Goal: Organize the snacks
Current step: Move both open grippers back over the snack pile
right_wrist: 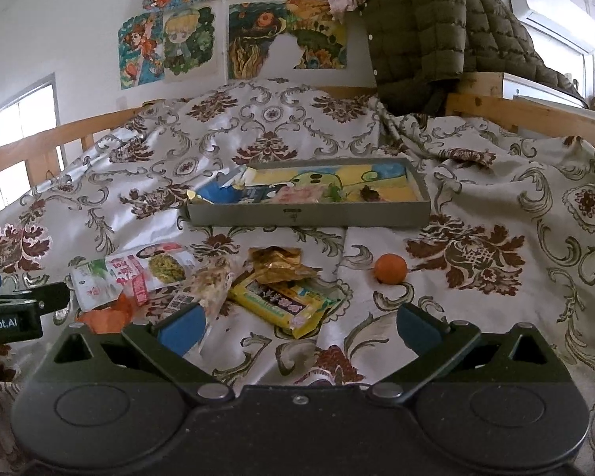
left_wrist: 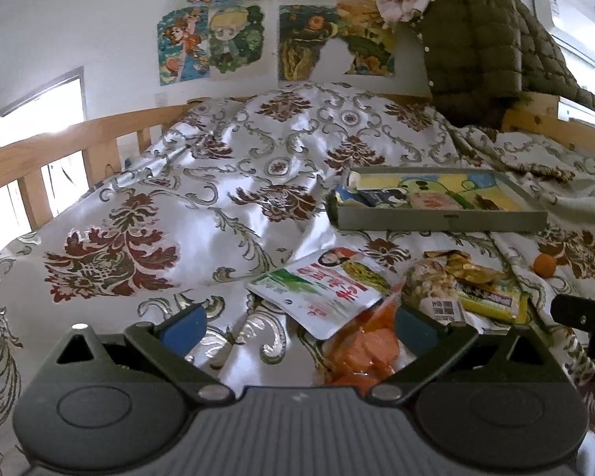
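Snack packets lie in a loose pile on the patterned bedspread. A white and green pouch (left_wrist: 325, 289) (right_wrist: 131, 273) rests partly over an orange bag (left_wrist: 365, 353) (right_wrist: 107, 313). Beside them are a clear bag of pale pieces (left_wrist: 432, 281) (right_wrist: 214, 281), a gold wrapper (left_wrist: 464, 265) (right_wrist: 281, 265) and a yellow packet (left_wrist: 492, 301) (right_wrist: 285, 301). A small orange fruit (left_wrist: 544, 265) (right_wrist: 390, 268) lies apart to the right. My left gripper (left_wrist: 297, 327) stands open just before the orange bag. My right gripper (right_wrist: 297, 327) stands open just before the yellow packet.
A shallow grey tray (left_wrist: 444, 220) (right_wrist: 309, 216) with a cartoon-printed bottom holds a few packets further back on the bed. Wooden bed rails (left_wrist: 47, 150) (right_wrist: 535, 115) run along both sides. A dark green quilted jacket (right_wrist: 436, 39) hangs at the back right.
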The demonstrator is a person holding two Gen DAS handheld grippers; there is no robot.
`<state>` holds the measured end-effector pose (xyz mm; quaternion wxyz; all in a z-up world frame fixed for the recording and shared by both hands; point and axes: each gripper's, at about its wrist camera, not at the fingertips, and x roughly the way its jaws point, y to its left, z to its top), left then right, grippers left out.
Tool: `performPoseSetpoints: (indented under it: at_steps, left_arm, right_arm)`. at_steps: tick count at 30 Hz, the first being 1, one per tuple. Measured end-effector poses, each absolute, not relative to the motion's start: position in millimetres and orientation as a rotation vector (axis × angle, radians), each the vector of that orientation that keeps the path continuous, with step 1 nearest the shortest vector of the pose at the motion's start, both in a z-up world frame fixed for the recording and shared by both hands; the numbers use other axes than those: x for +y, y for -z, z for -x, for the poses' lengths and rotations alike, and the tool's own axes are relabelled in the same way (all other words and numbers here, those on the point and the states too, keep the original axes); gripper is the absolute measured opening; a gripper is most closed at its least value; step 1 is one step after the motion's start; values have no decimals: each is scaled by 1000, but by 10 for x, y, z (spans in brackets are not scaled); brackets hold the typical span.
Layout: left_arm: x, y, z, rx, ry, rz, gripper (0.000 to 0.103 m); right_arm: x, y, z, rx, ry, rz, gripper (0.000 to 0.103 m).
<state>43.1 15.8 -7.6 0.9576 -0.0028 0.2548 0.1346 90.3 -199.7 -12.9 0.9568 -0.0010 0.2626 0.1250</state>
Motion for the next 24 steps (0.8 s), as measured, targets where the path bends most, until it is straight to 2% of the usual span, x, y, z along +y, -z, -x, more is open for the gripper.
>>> performPoseSetpoints:
  at_steps: [24]
  left_arm:
    - [173, 197, -485, 611, -243, -5, 103]
  right_arm:
    - [-1902, 238, -957, 576, -316, 29, 102]
